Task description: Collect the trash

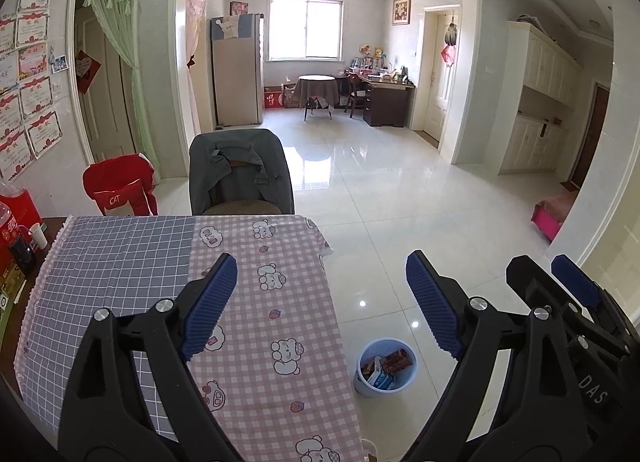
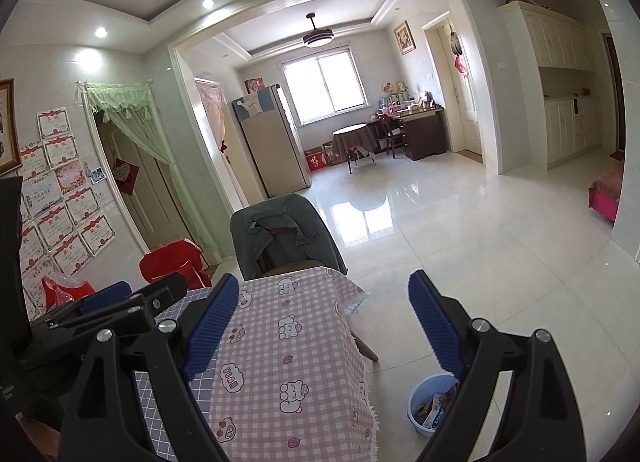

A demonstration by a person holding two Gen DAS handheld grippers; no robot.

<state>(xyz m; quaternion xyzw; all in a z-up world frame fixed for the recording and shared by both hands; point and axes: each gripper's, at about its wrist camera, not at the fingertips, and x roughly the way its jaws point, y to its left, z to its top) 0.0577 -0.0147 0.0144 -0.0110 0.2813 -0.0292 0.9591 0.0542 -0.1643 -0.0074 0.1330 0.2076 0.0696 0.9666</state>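
- Trash [image 1: 390, 368]: wrappers & cartons already in blue bin [image 1: 400, 390] on floor, just beside table [image 1: 256, 262].
- My left tongs [image 1: 320, 298] & right tongs [image 2: 324, 322]: both wide open, holding nothing.
- Tablecloth looks bare w/ no litter visible; job prob. near done.

In the left wrist view the certificates [image 1: 30, 77] at the left edge are cut off by the fisheye rim, and their print is too small to read. A red box [image 1: 18, 203] and a dark bottle [image 1: 16, 238] at the far left are only partly in frame. The waste bin [image 1: 385, 366] at lower centre holds wrappers — their labels cannot be made out.

In the right wrist view the same bin [image 2: 420, 398], lower right, is half hidden behind a blue finger [image 2: 436, 326]. The chair [image 2: 280, 238] at centre is covered by a grey jacket [image 2: 248, 229] — its seat vanishes behind the tablecloth [image 2: 280, 362]. The desk clutter [image 2: 404, 103] upper right is too small to tell.
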